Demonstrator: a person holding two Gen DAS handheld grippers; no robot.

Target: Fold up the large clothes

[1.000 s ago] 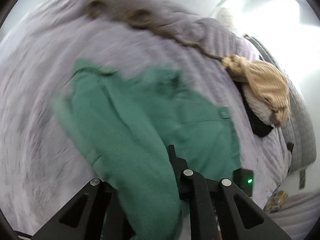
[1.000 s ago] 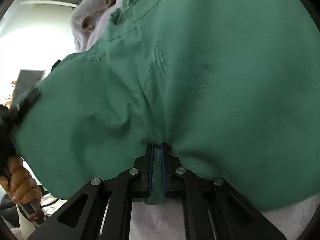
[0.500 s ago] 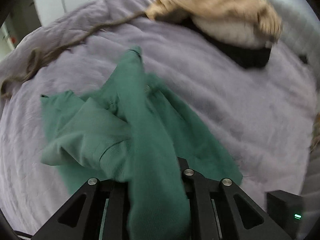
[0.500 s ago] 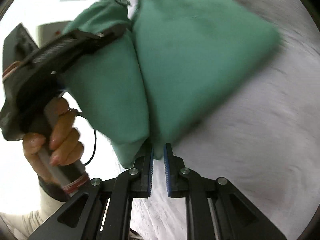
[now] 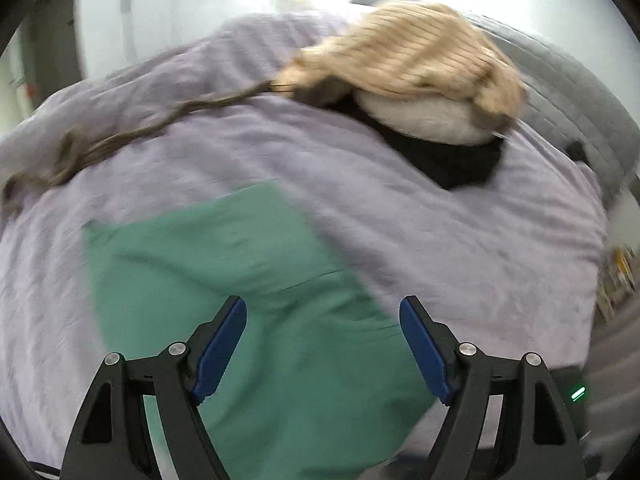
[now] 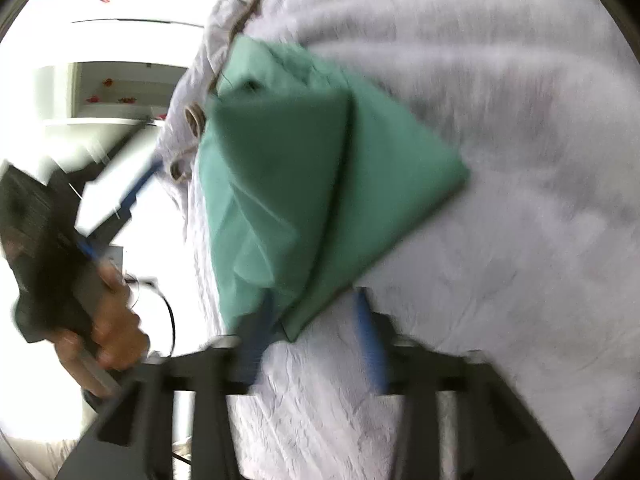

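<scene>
both grippers, left gripper and right gripper, have just been opening, jaws wide and holding nothing; the released green garment could slump and unfold on the soft bedcover.

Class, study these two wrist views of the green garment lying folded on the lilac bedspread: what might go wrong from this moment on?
1. The folded green garment lies by the lilac bedspread's edge, so it may slide off.
2. The left claw and right claw have just been opening with cloth close by; a pad may snag and undo the fold.
3. The loose inner layers look uneven and may spring open.
</scene>
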